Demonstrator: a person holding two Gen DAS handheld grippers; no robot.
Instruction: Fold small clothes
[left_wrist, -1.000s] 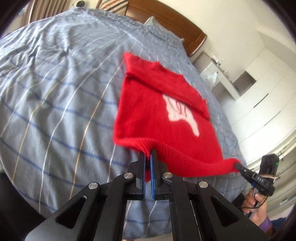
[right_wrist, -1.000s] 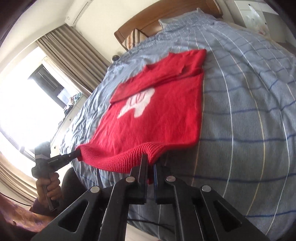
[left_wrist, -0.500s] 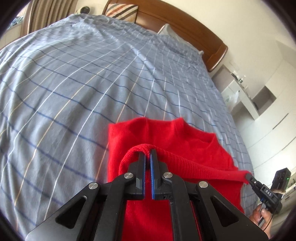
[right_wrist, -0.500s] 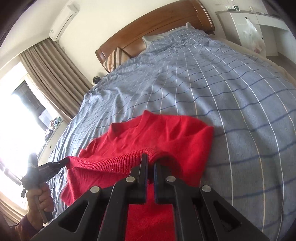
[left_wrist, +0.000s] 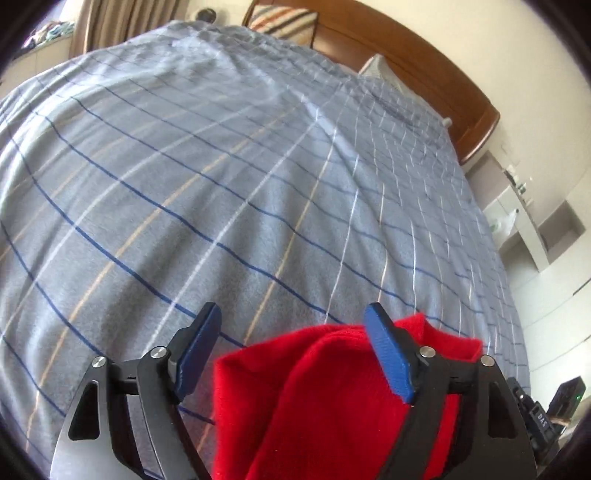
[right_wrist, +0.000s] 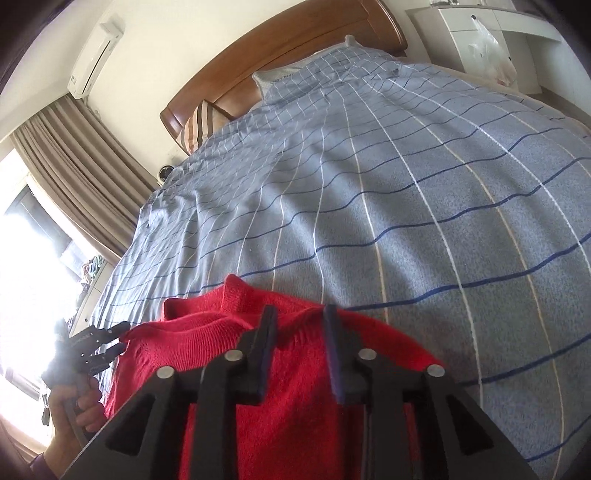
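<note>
A red knitted sweater (left_wrist: 317, 398) lies folded over on itself on the blue checked bed cover (left_wrist: 258, 206). My left gripper (left_wrist: 292, 310) stands over its left edge, jaws opening wide. The cloth lies loose below the blue pads (left_wrist: 388, 354), which do not press on it. In the right wrist view the sweater (right_wrist: 295, 413) fills the bottom, its ribbed hem near the collar. My right gripper (right_wrist: 301, 314) hovers there, jaws opening, with a ridge of cloth in the gap but no pad on it. The left gripper (right_wrist: 107, 339) shows open at the sweater's left corner, held by a hand (right_wrist: 74, 402).
The bed cover stretches away to a wooden headboard (right_wrist: 295, 62) with a pillow (right_wrist: 314, 74) and a striped cushion (left_wrist: 284, 22). Curtains (right_wrist: 81, 177) and a bright window are to the left, white cabinets (left_wrist: 546, 240) to the right.
Both grippers carried the sweater's hem forward over its body toward the collar, doubling it over. Both jaws have since parted and let go of the hem.
</note>
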